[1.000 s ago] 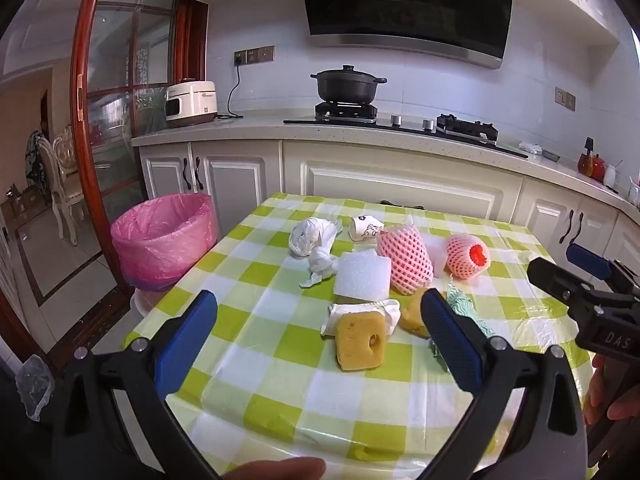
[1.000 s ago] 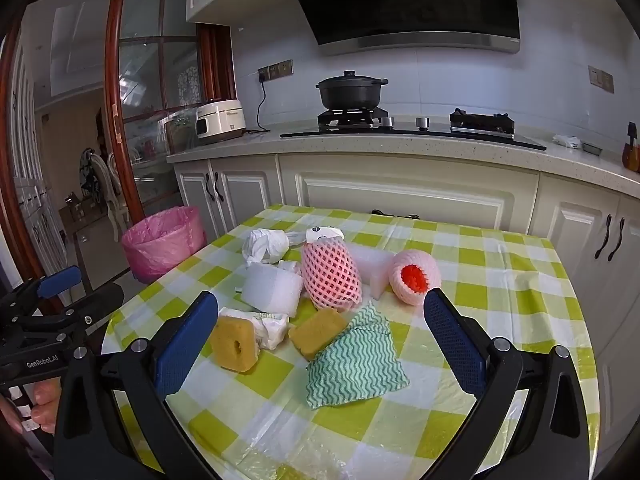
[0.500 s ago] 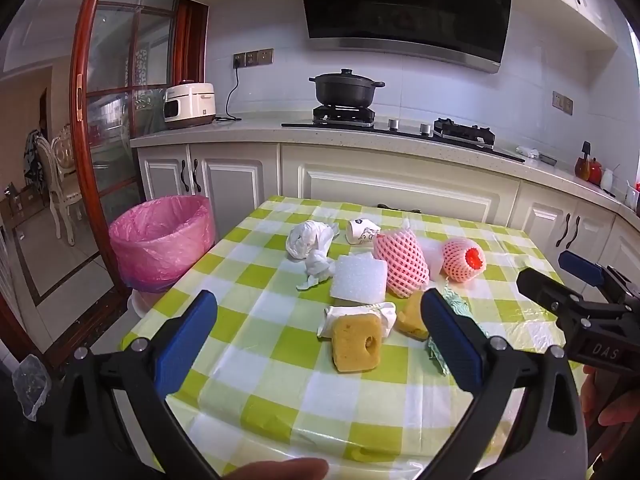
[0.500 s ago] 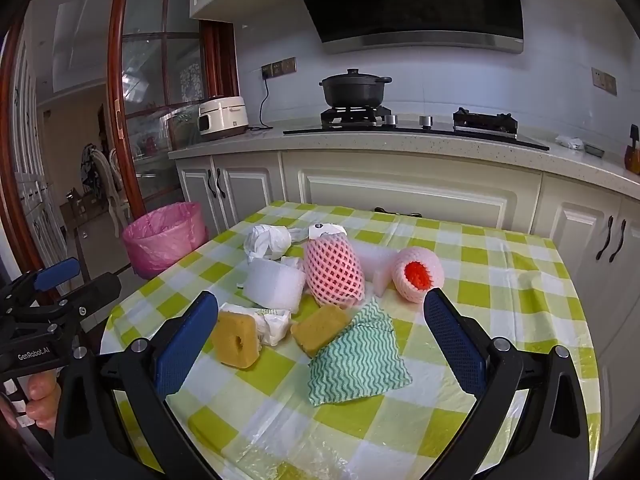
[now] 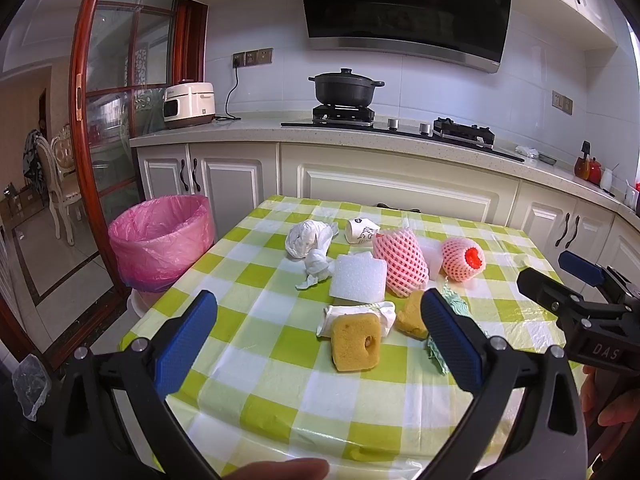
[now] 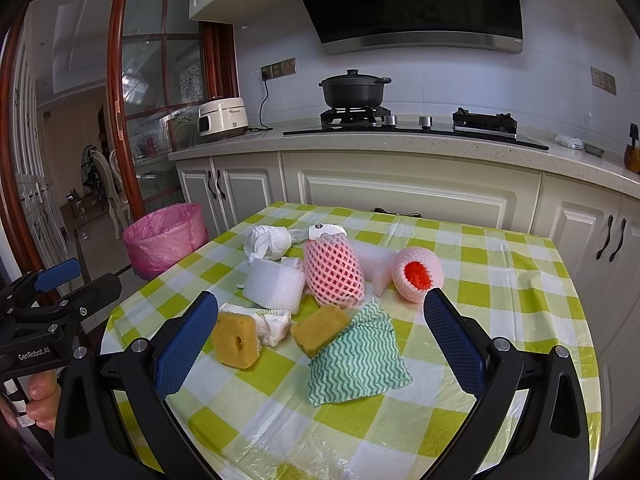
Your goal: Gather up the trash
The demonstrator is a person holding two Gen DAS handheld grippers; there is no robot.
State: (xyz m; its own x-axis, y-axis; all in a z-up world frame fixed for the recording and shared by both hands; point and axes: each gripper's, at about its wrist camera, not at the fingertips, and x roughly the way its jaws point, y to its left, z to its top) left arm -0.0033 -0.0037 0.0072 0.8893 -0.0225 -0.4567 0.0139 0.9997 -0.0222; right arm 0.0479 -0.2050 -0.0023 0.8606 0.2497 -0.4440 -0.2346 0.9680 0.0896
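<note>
Black pot (image 5: 345, 87) on stove (image 5: 343, 114)

Trash clusters mid-surface: two yellow sponges (image 6: 236, 339) (image 6: 320, 329), a green wavy cloth (image 6: 358, 360), white foam (image 6: 274, 285), two pink foam nets (image 6: 334, 272) (image 6: 417, 275), crumpled bag (image 6: 266, 242), tipped paper cup (image 5: 362, 231). A pink-lined bin (image 5: 160, 248) stands beside the surface.

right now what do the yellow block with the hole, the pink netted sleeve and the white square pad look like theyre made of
Yellow block with the hole: looks like porous sponge, matte, its surface pitted.
Pink netted sleeve: seems to be soft foam fruit netting, an open diamond mesh; its contents are hidden.
White square pad: probably expanded foam sheet, with a fine grainy, slightly sparkly surface.
</note>
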